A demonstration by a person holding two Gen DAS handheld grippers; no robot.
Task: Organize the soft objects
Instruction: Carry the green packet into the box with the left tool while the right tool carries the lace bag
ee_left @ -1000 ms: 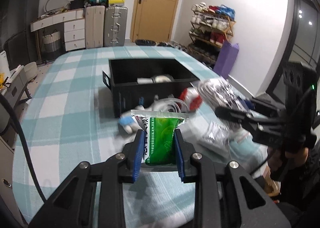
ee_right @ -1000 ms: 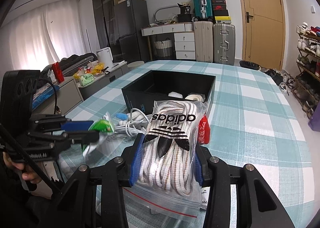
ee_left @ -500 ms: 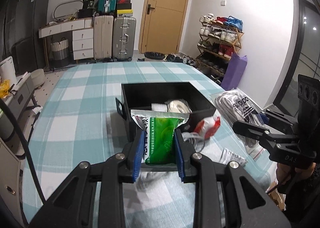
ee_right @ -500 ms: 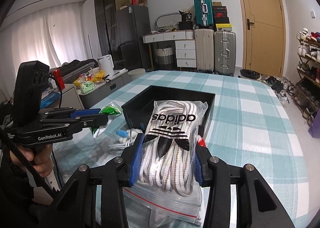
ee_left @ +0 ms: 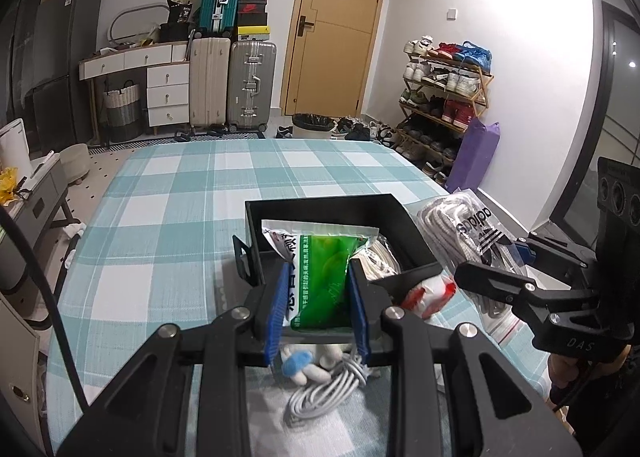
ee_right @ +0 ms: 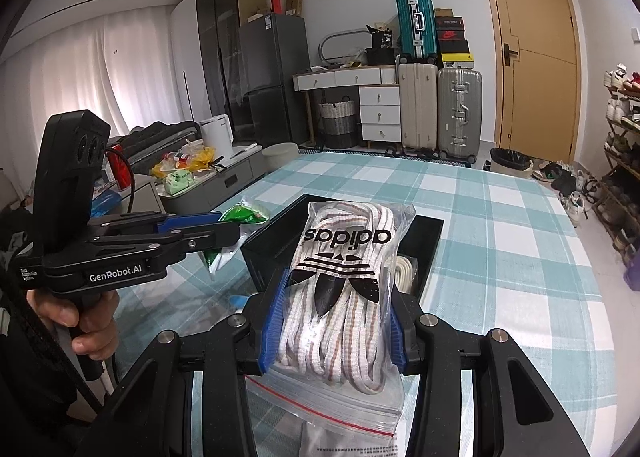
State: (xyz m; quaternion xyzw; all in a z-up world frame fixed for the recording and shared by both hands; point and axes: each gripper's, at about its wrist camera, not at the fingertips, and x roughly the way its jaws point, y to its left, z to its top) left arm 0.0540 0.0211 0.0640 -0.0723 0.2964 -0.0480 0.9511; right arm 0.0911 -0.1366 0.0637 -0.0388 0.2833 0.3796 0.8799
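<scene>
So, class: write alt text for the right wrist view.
The right tool grips a clear zip bag of white laces above a black bin on a checked tablecloth. At left, the left tool holds a green packet.

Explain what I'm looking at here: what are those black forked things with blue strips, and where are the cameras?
There is no robot. A person holds a pair of hand tongs in each hand, and each carries a wide-angle camera looking forward along its two fingers, so each picture shows its own tongs at the bottom.

In the left-hand view, the left tongs pinch a green packet. In the right-hand view, the right tongs grip a clear zip bag of laces.

Each camera also catches the other tongs from the side, with a hand on the handle.

Below lies a checked tablecloth with an open black box, a coiled white cable and a red-and-white packet beside it.
</scene>
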